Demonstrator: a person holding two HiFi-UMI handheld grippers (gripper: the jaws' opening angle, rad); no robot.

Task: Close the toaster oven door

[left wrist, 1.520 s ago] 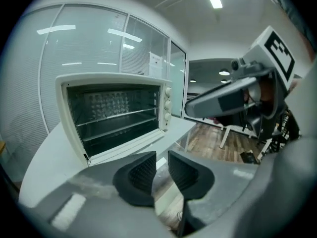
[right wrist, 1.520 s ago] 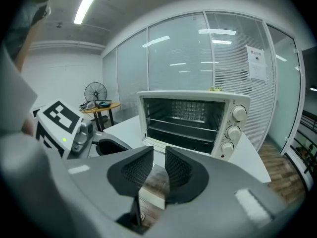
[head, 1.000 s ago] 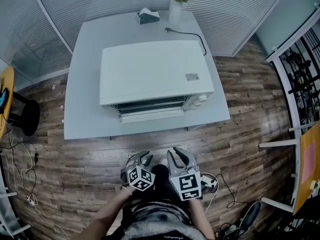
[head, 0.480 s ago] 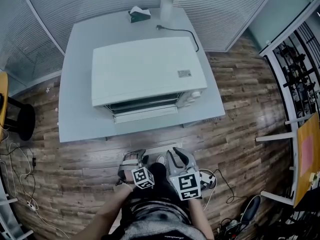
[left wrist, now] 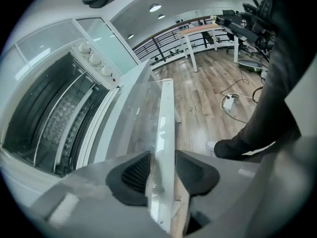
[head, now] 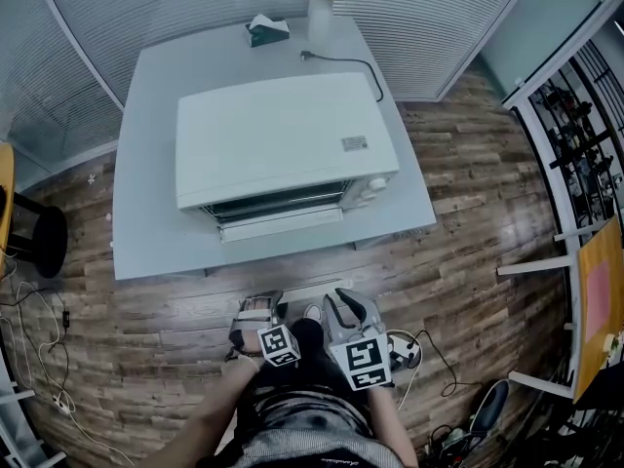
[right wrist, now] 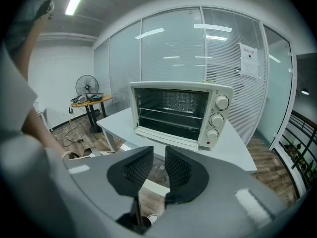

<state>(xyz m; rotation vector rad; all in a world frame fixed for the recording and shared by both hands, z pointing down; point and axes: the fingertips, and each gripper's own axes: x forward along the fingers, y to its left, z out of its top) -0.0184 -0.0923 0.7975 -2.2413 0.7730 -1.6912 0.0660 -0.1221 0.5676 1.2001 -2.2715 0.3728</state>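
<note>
The white toaster oven stands on the grey table. Its door is folded down at the front, and the racks inside show in the right gripper view. Both grippers hang near my body over the floor, well short of the table. The left gripper is rolled on its side and its jaws are opening, with nothing between them; the table's pale edge shows through the gap. The right gripper points at the oven with a narrow gap between its pads, holding nothing.
A vase of flowers, a tissue box and the oven's power cable lie on the table behind the oven. A black stool is at the left. A power strip lies on the wood floor by my feet.
The left gripper has rolled over and its jaws have spread wider. My head view has shifted slightly, so the table sits further left. The right gripper has stayed put.
</note>
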